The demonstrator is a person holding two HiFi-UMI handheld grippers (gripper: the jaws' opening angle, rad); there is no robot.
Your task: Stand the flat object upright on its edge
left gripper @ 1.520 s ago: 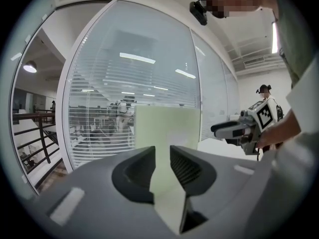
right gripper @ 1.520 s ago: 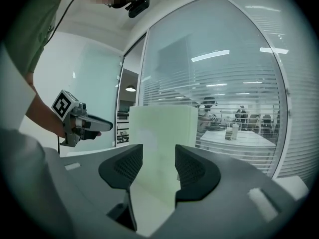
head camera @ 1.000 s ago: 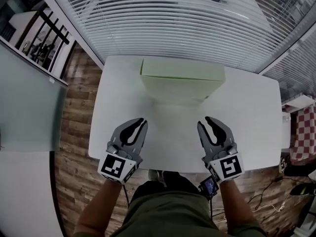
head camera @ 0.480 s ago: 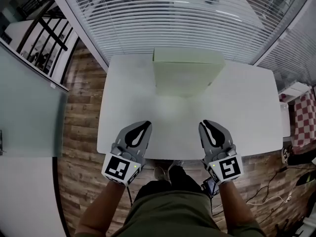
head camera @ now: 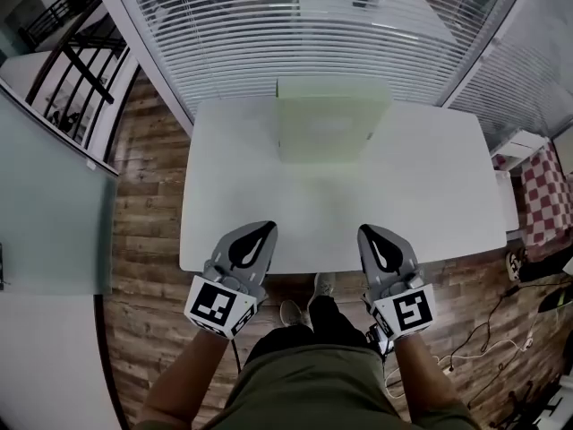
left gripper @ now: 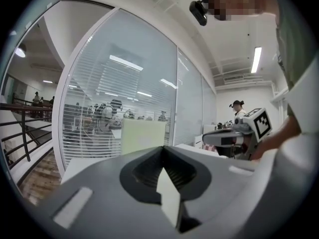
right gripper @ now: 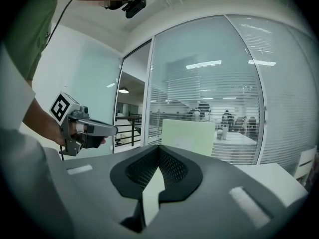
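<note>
The flat pale green object (head camera: 327,128) stands upright on its edge at the far side of the white table (head camera: 430,195), close to the glass wall. It also shows as an upright panel in the left gripper view (left gripper: 143,136) and in the right gripper view (right gripper: 188,136). My left gripper (head camera: 267,227) and right gripper (head camera: 365,229) hover side by side over the table's near edge, far from the object. Both have just been closing and are shut, with nothing between their jaws. Each gripper sees the other: the right gripper (left gripper: 234,136), the left gripper (right gripper: 84,128).
A glass wall with blinds (head camera: 295,34) runs right behind the table. Wood floor (head camera: 143,195) surrounds it, with a black railing (head camera: 72,70) at the far left and cables (head camera: 466,356) on the floor at the right. A checkered item (head camera: 546,195) sits beyond the table's right end.
Both grippers have drawn back from over the table to its near edge, and their jaws have closed, the right more visibly. The green object stays standing at the far side.
</note>
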